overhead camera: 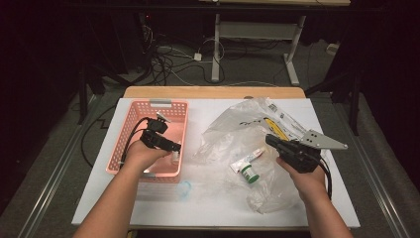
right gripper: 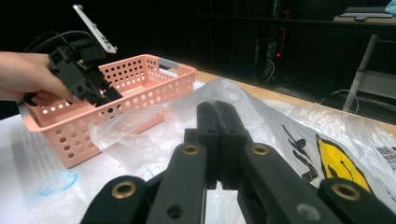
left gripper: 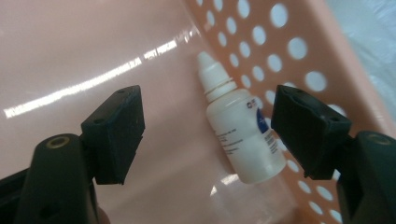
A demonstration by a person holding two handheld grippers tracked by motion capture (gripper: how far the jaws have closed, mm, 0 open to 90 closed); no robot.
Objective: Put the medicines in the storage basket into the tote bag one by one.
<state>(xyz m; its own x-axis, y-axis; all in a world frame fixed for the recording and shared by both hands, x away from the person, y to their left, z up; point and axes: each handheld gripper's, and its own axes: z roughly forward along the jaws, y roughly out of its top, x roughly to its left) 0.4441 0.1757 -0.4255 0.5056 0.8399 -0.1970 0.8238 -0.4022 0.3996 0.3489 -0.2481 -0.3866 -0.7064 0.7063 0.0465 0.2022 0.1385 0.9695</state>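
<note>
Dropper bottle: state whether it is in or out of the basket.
In. The dropper bottle lies on the pink basket's floor against its perforated wall, between the open left tool.

- We see the white table top (overhead camera: 213, 208) brightly lit from above, while the room around it falls off into near black.
- We note long white streaks of glare across the floor of the pink basket (left gripper: 93, 56) in the left gripper view, pointing to overhead lamps.
- The white dropper bottle (left gripper: 240, 130) there looks soft, its print unreadable; the near jaws are blurred too.
- In the right gripper view, we find the clear plastic bag (right gripper: 280, 121) gleaming in patches, and the background dark.
- Shadows on the table are faint and soft-edged throughout.
</note>
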